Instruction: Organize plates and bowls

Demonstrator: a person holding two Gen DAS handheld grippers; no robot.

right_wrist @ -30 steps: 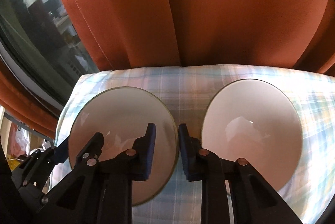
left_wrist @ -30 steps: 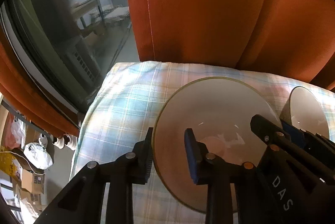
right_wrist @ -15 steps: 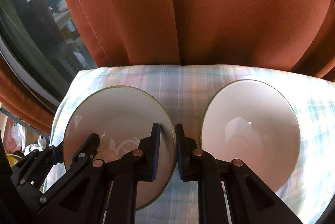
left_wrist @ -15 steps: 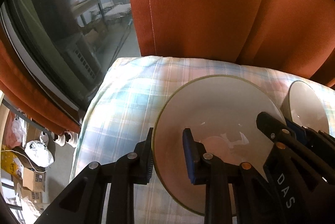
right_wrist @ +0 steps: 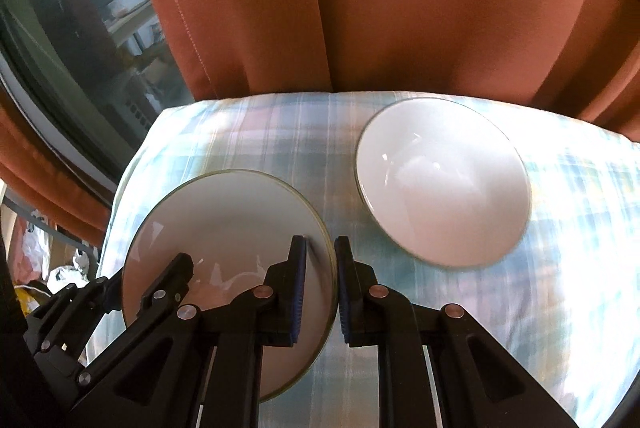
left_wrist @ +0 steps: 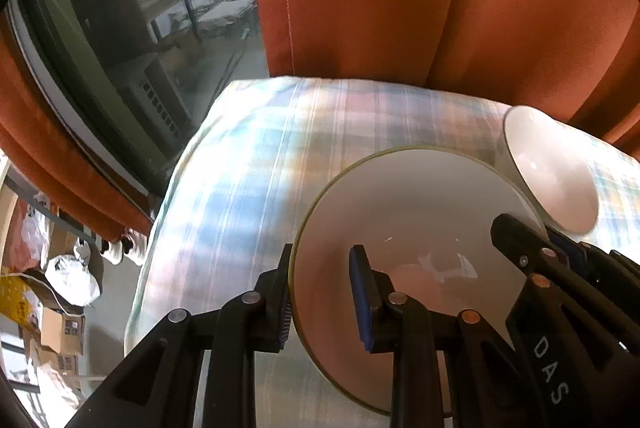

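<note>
Both grippers point steeply down at the plaid cloth (right_wrist: pixel 248 147) and share one white bowl (right_wrist: pixel 232 228). The left gripper (left_wrist: pixel 320 292) clamps that bowl's left rim, one finger inside. The right gripper (right_wrist: pixel 320 284) is clamped on its right rim. The second bowl (right_wrist: pixel 440 179) sits on the cloth, just right of the held bowl and apart from it.

Rust-orange curtains (right_wrist: pixel 400 7) hang behind a plaid-covered bench (right_wrist: pixel 256 131), a dark glass window (left_wrist: pixel 132 39) at left reflecting a room, cardboard boxes (left_wrist: pixel 60 328) on the floor below.
</note>
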